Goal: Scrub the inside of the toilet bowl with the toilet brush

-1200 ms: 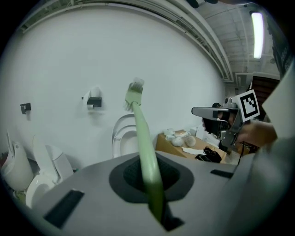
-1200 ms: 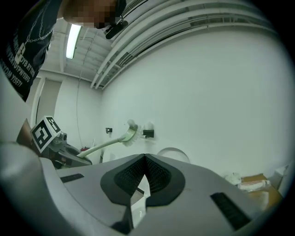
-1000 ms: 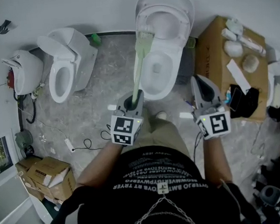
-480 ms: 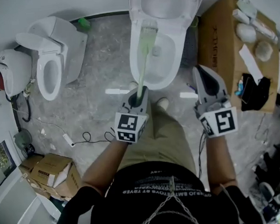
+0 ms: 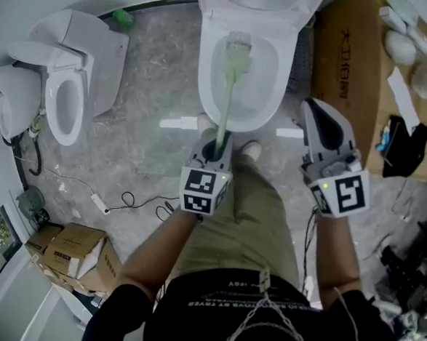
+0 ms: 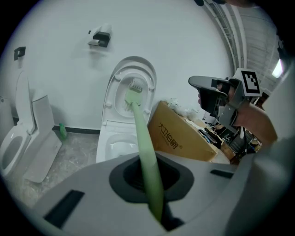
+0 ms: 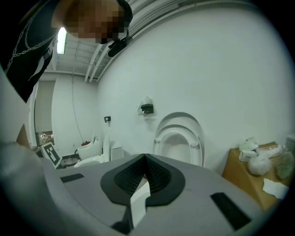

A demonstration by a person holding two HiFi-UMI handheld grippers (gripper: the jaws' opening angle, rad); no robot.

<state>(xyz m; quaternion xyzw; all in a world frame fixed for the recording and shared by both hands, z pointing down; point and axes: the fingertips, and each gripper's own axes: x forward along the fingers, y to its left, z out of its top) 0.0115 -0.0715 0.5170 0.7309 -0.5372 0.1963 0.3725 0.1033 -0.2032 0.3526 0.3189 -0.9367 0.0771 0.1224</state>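
From the head view, the toilet brush point(image 5: 228, 92) reaches from the left gripper point(image 5: 215, 145) into the toilet bowl point(image 5: 209, 82), with its bristles over the far inner wall. I cannot tell whether they touch it. The right gripper point(image 5: 318, 119) hangs idle beside the bowl. The left gripper view shows the jaws clamped on the green handle. Scrubbing well will probably need a firm grip, bristles pressed down, and sweeps around the wall. In the right gripper view the jaws are pressed together on nothing.
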